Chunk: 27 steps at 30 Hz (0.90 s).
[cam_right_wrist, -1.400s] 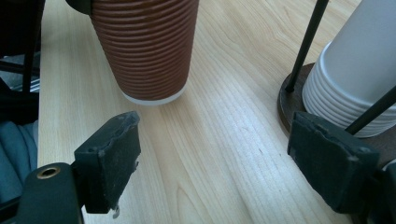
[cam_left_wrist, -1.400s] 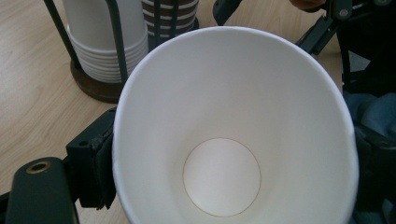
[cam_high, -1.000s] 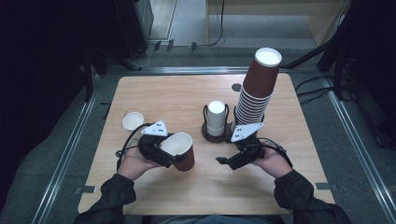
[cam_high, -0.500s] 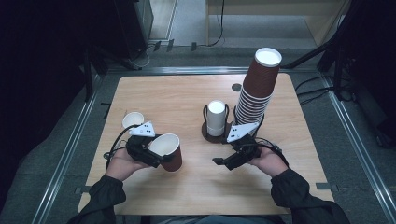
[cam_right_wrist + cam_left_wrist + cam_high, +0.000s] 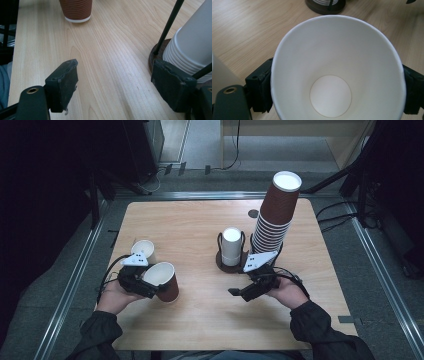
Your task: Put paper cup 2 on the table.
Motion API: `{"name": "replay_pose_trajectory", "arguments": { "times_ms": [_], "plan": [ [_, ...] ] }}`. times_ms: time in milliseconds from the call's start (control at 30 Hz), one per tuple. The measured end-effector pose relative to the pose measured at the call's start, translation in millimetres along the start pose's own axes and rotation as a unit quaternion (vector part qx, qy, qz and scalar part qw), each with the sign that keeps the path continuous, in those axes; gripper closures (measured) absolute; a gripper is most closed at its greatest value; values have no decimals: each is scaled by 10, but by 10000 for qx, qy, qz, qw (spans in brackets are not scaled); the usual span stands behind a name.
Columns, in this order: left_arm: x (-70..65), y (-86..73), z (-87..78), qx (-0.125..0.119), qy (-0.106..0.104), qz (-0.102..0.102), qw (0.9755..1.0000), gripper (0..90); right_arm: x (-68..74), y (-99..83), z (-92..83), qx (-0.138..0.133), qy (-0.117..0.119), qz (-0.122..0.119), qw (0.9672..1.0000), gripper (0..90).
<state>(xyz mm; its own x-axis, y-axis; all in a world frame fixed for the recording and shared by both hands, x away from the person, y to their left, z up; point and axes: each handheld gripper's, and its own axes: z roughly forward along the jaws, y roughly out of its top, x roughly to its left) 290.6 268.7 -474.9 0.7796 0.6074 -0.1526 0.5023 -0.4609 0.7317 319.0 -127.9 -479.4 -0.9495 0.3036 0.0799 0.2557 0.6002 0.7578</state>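
**Left hand-held gripper clamps a brown paper cup at the worktop's left side**

The left hand-held gripper [image 5: 150, 287] sits near 8 o'clock on the worktop [image 5: 200, 320], its jaws clamped on the sides of a brown paper cup [image 5: 162, 281]. In the left gripper view the same cup [image 5: 337, 72] shows its white inside and round bottom, with a black pad pressed against its wall at 9 o'clock and another at 3 o'clock. The cup stands tilted, mouth up and leaning toward the person. Just beyond the gripper, at about 11 o'clock from it, a white cup [image 5: 144, 249] stands upright on the wood, close beside the gripper's grey plate.

Near the worktop's middle, a dark round holder with thin black rods [image 5: 231, 261] carries a stack of white cups [image 5: 231, 246]. To its right, at about 2 o'clock on the worktop, a tall stack of brown cups [image 5: 275, 215] rises and leans slightly.

The right hand-held gripper [image 5: 239, 292] rests at about 5 o'clock, pointing toward the left, in front of the holder. Its jaws stand apart with nothing but bare wood between them, as the right gripper view shows, the holder's white stack [image 5: 192, 50] lying just beside one pad.
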Motion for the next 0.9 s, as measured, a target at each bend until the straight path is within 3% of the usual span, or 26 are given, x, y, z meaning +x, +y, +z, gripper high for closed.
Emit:
{"name": "replay_pose_trajectory", "arguments": {
  "times_ms": [200,600,900],
  "plan": [
    [59,-55,-72,-98,88,-114,9998,101,-16,-7,-5,23,-33,51,10000,215],
    [145,-176,-182,12,370,-236,9990,90,-16,-20,-15,89,-40,58,9999,223],
    [173,-206,-211,27,524,-157,9985,70,-28,-26,-30,60,-44,29,10000,228]
  ]
}}
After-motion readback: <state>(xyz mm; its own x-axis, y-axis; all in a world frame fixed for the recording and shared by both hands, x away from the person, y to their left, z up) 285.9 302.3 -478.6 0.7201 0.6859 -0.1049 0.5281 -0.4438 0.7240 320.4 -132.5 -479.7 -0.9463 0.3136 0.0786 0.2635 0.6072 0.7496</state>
